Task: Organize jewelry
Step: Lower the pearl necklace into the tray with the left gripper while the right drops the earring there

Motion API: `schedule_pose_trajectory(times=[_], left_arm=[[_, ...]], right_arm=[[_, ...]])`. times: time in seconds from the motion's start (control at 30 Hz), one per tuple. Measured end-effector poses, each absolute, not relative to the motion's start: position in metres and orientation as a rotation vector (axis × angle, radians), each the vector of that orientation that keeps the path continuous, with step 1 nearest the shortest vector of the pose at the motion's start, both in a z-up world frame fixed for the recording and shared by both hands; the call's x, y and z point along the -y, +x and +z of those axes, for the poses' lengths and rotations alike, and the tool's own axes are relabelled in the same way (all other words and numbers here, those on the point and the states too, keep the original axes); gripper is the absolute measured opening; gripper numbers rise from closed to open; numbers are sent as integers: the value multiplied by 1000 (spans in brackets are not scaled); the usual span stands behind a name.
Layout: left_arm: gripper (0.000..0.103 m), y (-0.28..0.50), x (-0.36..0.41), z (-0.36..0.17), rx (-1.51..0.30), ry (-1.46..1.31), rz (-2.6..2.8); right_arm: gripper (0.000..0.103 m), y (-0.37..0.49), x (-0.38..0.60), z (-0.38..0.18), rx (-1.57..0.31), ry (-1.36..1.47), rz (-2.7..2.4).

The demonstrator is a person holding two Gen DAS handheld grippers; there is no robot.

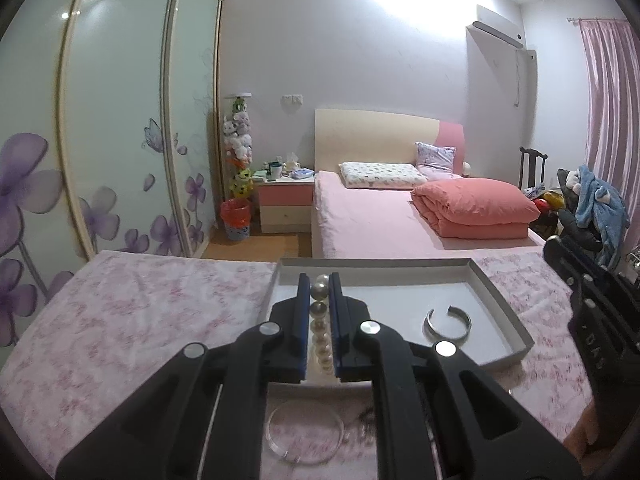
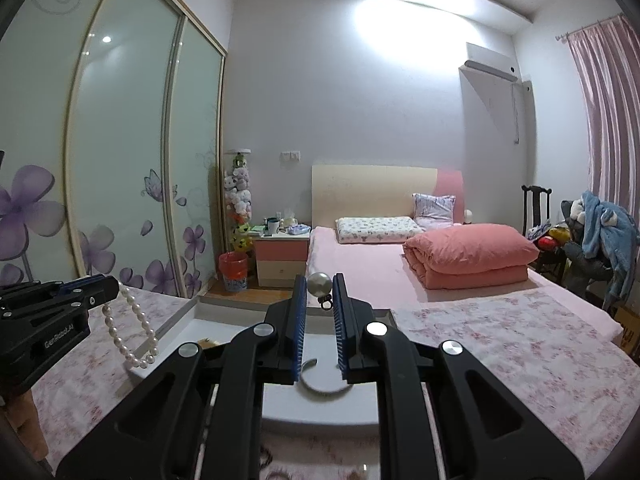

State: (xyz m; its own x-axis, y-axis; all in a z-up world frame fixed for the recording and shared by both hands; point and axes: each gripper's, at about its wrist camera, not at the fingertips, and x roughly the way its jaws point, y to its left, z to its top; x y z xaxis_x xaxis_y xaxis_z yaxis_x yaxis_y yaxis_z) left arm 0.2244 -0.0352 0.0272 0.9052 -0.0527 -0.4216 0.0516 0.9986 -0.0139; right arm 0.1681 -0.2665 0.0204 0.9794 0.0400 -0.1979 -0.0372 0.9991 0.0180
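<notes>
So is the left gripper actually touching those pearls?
Touching. The left wrist view shows the pearls pinched between the left gripper's shut pads; the right wrist view shows the strand hanging from them.

shallow grey cardboard tray (image 1: 500,308) on the floral pink-white cloth (image 1: 140,320): its low walls block a level sweep in. inside, open silver cuff bangle (image 1: 447,323) sits at 3 o'clock; rest of floor bare. clear glass ring (image 1: 306,432) lies at 6, outside the tray. cloth at 9 is open.
</notes>
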Motion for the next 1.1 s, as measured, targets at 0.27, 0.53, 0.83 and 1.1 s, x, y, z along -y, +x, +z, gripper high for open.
schedule_pose_trajectory(times=[0.27,0.53,0.83,1.1], left_arm=[[10,278,52,12,-473,1,-86],[10,310,61,-7,-522,-12,-109],[12,332,63,-17,-565,-28,-124],[23,327,34,-4,-539,-76,-62]], right_arm=[[14,226,269,-4,-336,53,67],[14,259,265,-29,-482,79,77],[15,270,262,-40,-576,102,90],[32,258,273,-29,-548,123,90]])
